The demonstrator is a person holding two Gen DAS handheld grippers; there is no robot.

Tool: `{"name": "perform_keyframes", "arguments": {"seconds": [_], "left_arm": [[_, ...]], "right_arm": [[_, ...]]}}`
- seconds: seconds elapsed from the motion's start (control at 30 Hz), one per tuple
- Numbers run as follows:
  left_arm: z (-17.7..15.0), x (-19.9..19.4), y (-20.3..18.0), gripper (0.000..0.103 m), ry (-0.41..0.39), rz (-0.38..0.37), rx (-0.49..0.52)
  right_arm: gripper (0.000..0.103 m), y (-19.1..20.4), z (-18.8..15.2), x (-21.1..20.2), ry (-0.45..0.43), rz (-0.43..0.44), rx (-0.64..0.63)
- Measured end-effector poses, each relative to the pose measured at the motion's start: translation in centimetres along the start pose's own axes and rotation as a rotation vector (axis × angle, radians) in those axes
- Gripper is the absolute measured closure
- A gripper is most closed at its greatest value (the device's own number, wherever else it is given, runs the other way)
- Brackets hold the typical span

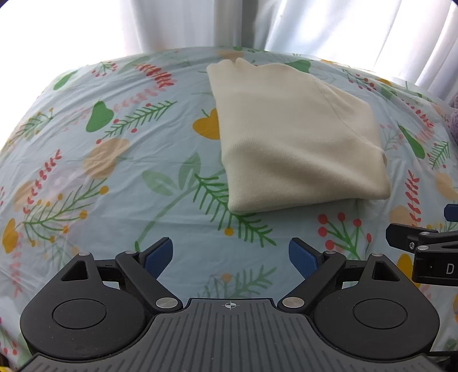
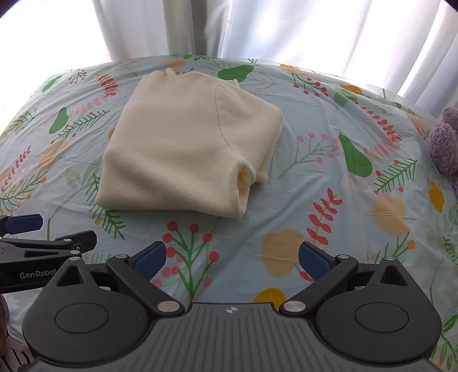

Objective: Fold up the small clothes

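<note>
A cream knit garment lies folded into a compact rectangle on the floral cloth; it also shows in the right wrist view. My left gripper is open and empty, a short way in front of the garment's near edge. My right gripper is open and empty, also in front of the garment and to its right. Each gripper shows at the edge of the other's view: the right one at the right, the left one at the left.
The light blue floral tablecloth covers the whole surface. A purple fluffy item lies at the right edge. White curtains hang behind the far edge.
</note>
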State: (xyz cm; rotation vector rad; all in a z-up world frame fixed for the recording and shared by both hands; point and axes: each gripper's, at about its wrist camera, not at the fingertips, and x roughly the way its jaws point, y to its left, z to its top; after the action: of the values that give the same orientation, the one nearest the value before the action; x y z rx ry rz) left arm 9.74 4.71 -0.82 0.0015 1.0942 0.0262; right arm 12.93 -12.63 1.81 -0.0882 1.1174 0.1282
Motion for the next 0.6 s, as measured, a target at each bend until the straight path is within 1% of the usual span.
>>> {"name": "perform_keyframes", "arguments": {"seconds": [0.6], "left_arm": [[0.00, -0.16, -0.04, 0.011, -0.003, -0.001, 0.000]], "right_arm": [[0.004, 0.00, 0.01, -0.10, -0.006, -0.003, 0.001]]}}
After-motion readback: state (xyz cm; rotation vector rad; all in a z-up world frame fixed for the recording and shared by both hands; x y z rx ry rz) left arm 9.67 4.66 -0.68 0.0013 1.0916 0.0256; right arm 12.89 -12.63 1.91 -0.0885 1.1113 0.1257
